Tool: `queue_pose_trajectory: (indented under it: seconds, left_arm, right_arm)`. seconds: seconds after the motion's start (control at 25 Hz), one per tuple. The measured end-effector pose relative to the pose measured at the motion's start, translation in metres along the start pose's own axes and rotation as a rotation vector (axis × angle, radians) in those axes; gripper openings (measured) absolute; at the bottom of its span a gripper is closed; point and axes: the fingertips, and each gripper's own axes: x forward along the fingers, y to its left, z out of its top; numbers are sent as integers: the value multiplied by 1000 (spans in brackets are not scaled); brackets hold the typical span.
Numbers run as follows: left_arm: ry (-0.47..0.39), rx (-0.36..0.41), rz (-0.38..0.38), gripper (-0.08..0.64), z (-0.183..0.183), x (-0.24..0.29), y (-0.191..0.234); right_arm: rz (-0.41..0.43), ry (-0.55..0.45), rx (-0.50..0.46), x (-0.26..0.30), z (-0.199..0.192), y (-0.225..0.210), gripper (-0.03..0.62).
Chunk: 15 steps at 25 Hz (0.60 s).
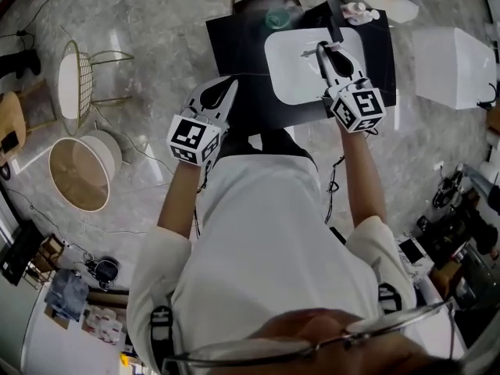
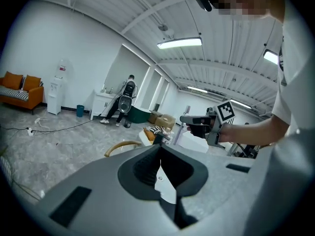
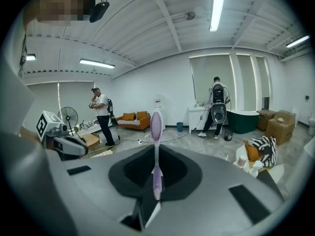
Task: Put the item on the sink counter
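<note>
A purple and white toothbrush [image 3: 156, 132] stands upright between the jaws of my right gripper [image 3: 156, 188], which is shut on its handle end. In the head view the right gripper [image 1: 322, 50] hangs over the white basin [image 1: 293, 80] of the black sink counter [image 1: 234, 45], and the toothbrush [image 1: 309, 53] sticks out to the left. My left gripper [image 1: 230, 83] hovers at the counter's front left edge. Its jaws [image 2: 160, 149] are shut with nothing in them. The right gripper [image 2: 193, 123] also shows in the left gripper view.
A small pink and white thing [image 1: 358, 10] lies on the counter's back right. A wire chair [image 1: 78, 80] and a round stool [image 1: 78, 174] stand on the floor to the left. A white box [image 1: 453, 65] stands to the right. People stand far off [image 3: 102, 114].
</note>
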Motion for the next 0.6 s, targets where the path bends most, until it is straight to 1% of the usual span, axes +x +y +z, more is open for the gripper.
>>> queue_pose_trajectory:
  seconds: [0.36,0.6]
  left_arm:
    - [-37,-77,129,5,-2,11,8]
    - [-43,-123,204,5,-11,25,13]
  right_arm:
    - [73,33,-40,63,-11,-25,31]
    - [117,58,-50,109,-29,-47,31]
